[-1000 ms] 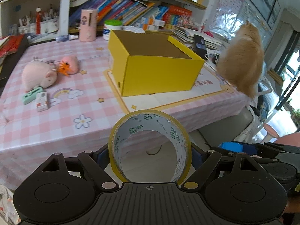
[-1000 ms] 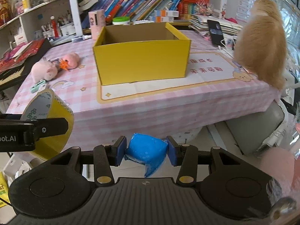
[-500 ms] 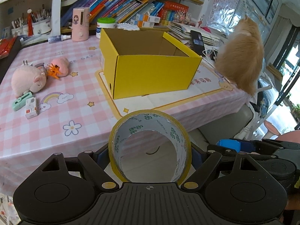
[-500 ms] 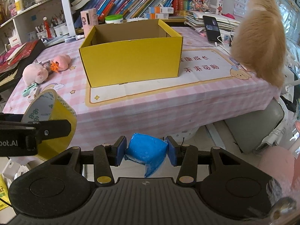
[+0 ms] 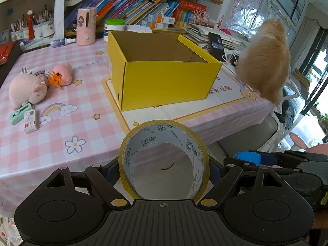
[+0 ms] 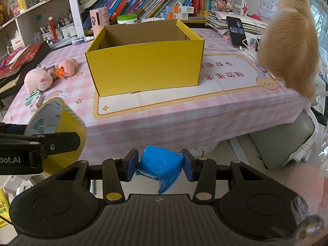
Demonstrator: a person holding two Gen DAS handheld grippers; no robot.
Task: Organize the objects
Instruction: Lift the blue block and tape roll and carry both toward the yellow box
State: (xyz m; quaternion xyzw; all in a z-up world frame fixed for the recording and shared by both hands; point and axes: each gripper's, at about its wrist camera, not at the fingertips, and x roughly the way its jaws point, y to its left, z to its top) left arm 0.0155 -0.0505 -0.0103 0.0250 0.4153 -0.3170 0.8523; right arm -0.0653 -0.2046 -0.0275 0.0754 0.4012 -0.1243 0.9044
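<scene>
**Left wrist view: tape roll and blue packet held short of the box**

The left gripper (image 5: 164,168) pinched a yellow tape roll (image 5: 164,160) upright between its fingers. To its right, the right gripper (image 6: 161,164) was clamped on a blue packet (image 6: 162,164). Ahead of both, an open yellow box (image 6: 145,61) sat on the pink checked table (image 5: 67,127), an orange cat (image 6: 289,43) to its right.

Colours across the pink-checked table (image 6: 164,119)

A yellow box (image 6: 147,65) is showing a brown inside; yellow tape roll (image 5: 164,162) is carrying green-printed white lining; blue packet (image 6: 161,163), ginger cat (image 6: 291,47), pink plush pig (image 5: 26,90).
</scene>
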